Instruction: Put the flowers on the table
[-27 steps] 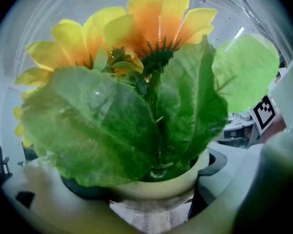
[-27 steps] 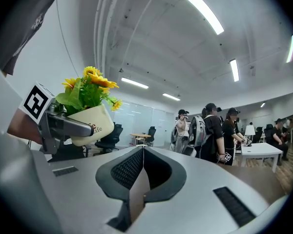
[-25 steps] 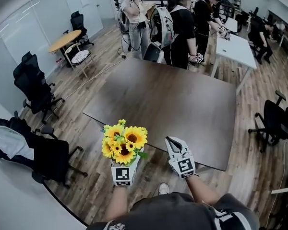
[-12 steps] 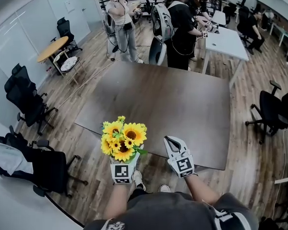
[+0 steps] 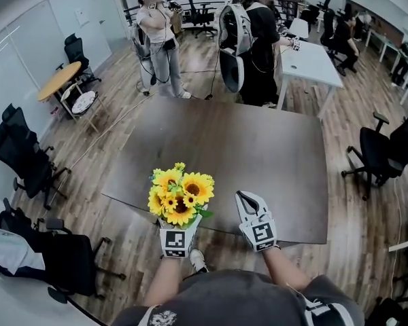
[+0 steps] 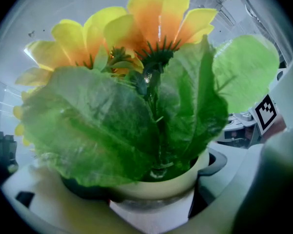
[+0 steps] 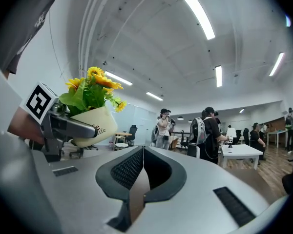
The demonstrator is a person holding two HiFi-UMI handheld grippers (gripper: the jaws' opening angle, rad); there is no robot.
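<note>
A cream pot of yellow sunflowers (image 5: 179, 197) is held upright in my left gripper (image 5: 177, 235), just at the near edge of the dark brown table (image 5: 245, 148). In the left gripper view the pot (image 6: 156, 186) sits between the jaws and green leaves (image 6: 112, 126) fill the picture. My right gripper (image 5: 248, 202) is beside it, shut and empty, its tips over the table's near edge. From the right gripper view the pot (image 7: 90, 126) shows at the left, clamped by the left gripper's fingers (image 7: 71, 126).
Two people (image 5: 156, 36) (image 5: 255, 39) stand at the table's far side. A white table (image 5: 311, 63) is at the back right. Black office chairs (image 5: 24, 158) (image 5: 387, 151) flank the dark table, one with clothing (image 5: 27, 250) on it. A round wooden table (image 5: 58, 80) stands far left.
The view has moved forward, so both grippers and the flowers now reach the table's near edge. The people at the far side have shifted left and farther away.
</note>
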